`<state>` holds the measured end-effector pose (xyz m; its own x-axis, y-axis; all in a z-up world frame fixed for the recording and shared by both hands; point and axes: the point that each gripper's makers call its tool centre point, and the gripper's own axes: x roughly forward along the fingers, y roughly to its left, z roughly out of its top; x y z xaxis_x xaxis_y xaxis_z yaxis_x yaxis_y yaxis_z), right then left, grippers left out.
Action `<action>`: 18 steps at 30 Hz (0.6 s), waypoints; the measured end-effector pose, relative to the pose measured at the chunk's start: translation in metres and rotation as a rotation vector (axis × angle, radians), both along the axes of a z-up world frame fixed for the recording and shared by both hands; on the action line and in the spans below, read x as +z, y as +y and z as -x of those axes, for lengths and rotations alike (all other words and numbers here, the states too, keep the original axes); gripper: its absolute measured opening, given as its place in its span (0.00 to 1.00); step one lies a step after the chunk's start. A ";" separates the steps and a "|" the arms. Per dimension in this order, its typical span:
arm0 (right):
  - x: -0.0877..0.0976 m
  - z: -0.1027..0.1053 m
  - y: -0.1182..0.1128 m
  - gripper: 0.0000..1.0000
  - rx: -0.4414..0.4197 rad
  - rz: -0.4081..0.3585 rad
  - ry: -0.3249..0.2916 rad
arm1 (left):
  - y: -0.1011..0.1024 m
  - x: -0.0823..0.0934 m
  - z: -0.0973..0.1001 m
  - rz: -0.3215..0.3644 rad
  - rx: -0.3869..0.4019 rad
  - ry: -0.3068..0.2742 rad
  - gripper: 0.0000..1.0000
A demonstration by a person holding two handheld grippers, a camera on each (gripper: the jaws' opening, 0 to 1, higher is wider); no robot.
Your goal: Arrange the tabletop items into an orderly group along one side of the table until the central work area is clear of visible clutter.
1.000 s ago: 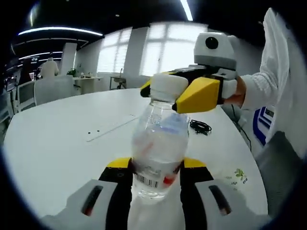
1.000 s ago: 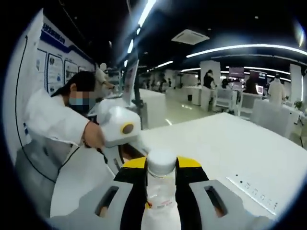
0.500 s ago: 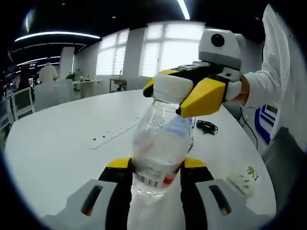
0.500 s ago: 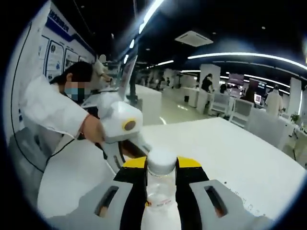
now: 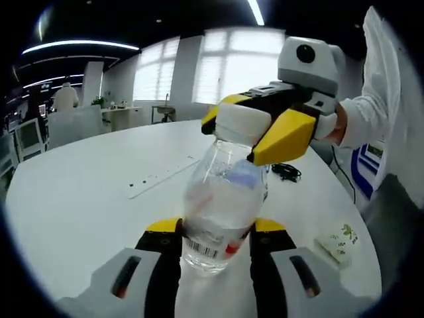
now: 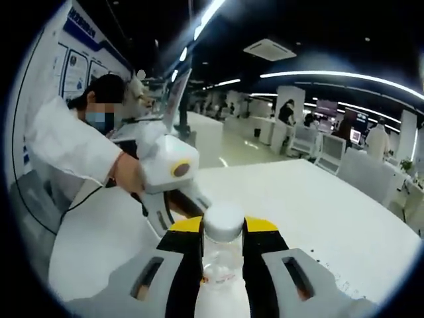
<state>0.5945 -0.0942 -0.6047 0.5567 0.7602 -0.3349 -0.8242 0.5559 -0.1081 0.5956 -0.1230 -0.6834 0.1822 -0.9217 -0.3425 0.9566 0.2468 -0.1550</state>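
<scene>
White table (image 5: 79,199) underneath, office behind. Left gripper (image 5: 216,233) clamped on clear bottle (image 5: 222,199) body; right gripper (image 6: 222,233) clenched around its white cap (image 5: 242,123). Black cable (image 5: 286,171) far right.

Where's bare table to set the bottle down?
Bare patch on the table left of the bottle, short of the white strip. Right side is crowded: black cable, small packet, and the right gripper on the cap.
</scene>
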 end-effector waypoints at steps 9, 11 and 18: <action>-0.004 0.003 0.000 0.19 -0.011 0.010 0.009 | 0.002 -0.004 0.000 -0.005 0.004 0.011 0.40; -0.004 0.003 0.001 0.19 -0.004 0.014 0.005 | 0.002 -0.005 0.000 -0.003 0.006 0.020 0.40; -0.004 0.003 0.002 0.20 -0.003 0.020 0.006 | 0.002 -0.002 0.000 0.025 0.013 0.044 0.42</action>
